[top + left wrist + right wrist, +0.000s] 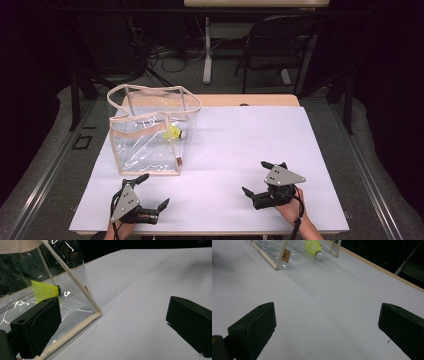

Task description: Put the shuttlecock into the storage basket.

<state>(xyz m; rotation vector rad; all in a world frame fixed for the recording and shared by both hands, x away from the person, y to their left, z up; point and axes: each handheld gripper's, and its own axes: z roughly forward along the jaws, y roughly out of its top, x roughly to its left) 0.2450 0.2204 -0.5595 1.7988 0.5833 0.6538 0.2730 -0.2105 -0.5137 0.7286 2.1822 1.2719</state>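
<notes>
1. High view: a white table (235, 150) is sitting in a dark room; a yellow feathered shuttlecock (174, 133) is lying inside a clear plastic cream-trimmed bag (150, 131).
2. Left gripper view: the left gripper (110, 322), jaws spread and empty, is hovering just beside the bag; bumping it could likely tip it.
3. Right gripper view: the right gripper (327, 327), jaws spread and empty, is resting well apart from the shuttlecock.

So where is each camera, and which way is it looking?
High view: above the person's side, looking forward and down at the white table, clear bag, both hands, the left gripper and the right gripper.
Left gripper view: rides the left gripper, faces the bag's corner; its open black jaws show.
Right gripper view: rides the right gripper, looks across the table toward the bag; open jaws show.
Shared: all three views show the yellow shuttlecock in the bag.
</notes>
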